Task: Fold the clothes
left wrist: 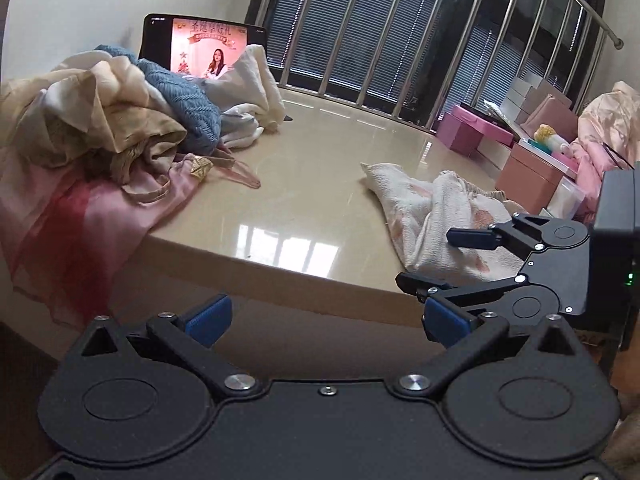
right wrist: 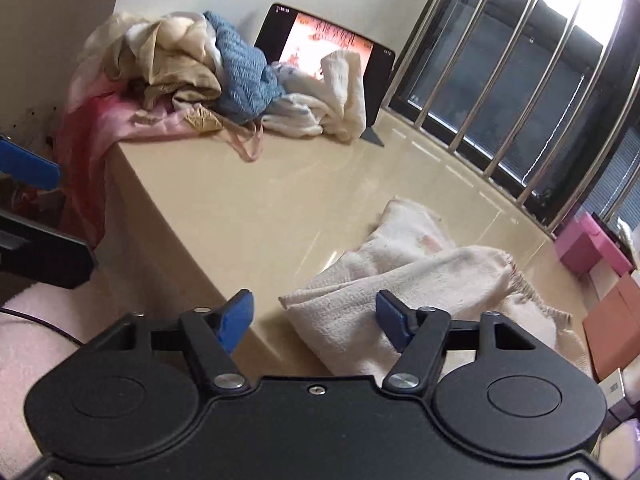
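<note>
My left gripper (left wrist: 326, 322) hung with its blue ribbed pads spread wide, nothing between them, just off the near edge of the glossy beige table (left wrist: 304, 168); my right gripper (right wrist: 315, 322) was spread apart as well, its right-hand pad (right wrist: 394, 326) over the near end of the fleece garment (right wrist: 400, 280), its left-hand pad over bare tabletop, gripping nothing. That garment, off-white and nubbly with faint pink blotches, lay crumpled near the table's front edge, a gathered elastic hem showing on its right side; seen from the left wrist it sat to the table's right, the right gripper's black linkage (left wrist: 500, 256) poised at its near end. On the table's far left corner sat the unfolded heap (left wrist: 104, 120): sheer beige fabric on top, a chunky blue knit (left wrist: 188, 100) in ridged rows, creamy white cloth beside it, and a thin pink-and-red piece (left wrist: 68, 224) spilling over the edge. Behind the heap a dark tablet (left wrist: 204, 48) stood propped, screen glowing pink; beyond the table ran steel window bars (left wrist: 360, 40); off its right end, pink boxes (left wrist: 468, 128) were stacked.
</note>
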Demonstrator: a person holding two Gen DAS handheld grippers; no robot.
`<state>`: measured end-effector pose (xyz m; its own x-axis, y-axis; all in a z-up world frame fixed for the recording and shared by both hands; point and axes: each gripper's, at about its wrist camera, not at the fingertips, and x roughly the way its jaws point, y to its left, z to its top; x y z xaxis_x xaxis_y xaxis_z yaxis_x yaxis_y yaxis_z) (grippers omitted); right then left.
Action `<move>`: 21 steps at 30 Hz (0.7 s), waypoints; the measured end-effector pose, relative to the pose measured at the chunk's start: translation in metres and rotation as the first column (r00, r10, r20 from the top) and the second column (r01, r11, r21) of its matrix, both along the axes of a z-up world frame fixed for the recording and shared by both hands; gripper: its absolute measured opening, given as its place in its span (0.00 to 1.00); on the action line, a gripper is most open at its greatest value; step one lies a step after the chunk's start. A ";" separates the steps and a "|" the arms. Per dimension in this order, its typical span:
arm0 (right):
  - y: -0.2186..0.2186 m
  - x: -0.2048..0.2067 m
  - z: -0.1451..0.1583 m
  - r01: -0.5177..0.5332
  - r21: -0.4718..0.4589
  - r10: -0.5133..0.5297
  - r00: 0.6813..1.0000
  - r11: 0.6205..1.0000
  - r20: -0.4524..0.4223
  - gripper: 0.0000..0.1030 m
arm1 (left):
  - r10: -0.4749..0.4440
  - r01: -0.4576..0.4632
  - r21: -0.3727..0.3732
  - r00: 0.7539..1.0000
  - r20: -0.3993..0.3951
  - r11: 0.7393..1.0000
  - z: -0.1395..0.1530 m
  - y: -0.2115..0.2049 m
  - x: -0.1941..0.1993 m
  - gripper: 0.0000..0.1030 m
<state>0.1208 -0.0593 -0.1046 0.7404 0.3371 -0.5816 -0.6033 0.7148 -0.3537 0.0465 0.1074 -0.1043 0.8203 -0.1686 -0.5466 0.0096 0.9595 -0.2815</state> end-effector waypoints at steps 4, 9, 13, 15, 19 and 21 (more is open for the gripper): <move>0.003 0.007 -0.004 0.054 -0.005 -0.054 0.999 0.999 -0.005 0.40 | 0.009 -0.009 -0.019 1.000 -0.010 1.000 -0.001 0.005 0.002 1.00; 0.000 0.007 -0.007 0.055 -0.012 -0.056 0.998 0.998 -0.027 0.11 | -0.039 0.034 -0.120 0.999 -0.037 0.992 -0.002 0.002 0.018 1.00; -0.019 0.014 0.005 0.077 0.098 -0.065 0.990 0.992 -0.124 0.05 | -0.079 0.066 -0.201 0.995 -0.056 0.977 -0.003 0.000 0.031 1.00; -0.035 0.014 0.016 0.099 0.183 -0.069 0.984 0.978 -0.162 0.05 | -0.099 0.081 -0.241 0.993 -0.064 0.967 -0.003 -0.002 0.038 1.00; -0.068 0.006 0.034 0.115 0.314 -0.056 0.980 0.943 -0.192 0.05 | -0.148 0.112 -0.340 0.986 -0.082 0.934 -0.005 -0.007 0.057 1.00; -0.080 -0.003 0.041 0.108 0.349 -0.046 0.982 0.931 -0.182 0.05 | -0.173 0.125 -0.399 0.981 -0.086 0.908 -0.002 -0.014 0.075 1.00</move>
<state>0.1179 -0.1395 -0.0636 0.6746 0.4909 -0.5513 -0.5697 0.8212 0.0341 0.1211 0.0933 -0.1068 0.7036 -0.5028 -0.5021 0.0881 0.7629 -0.6405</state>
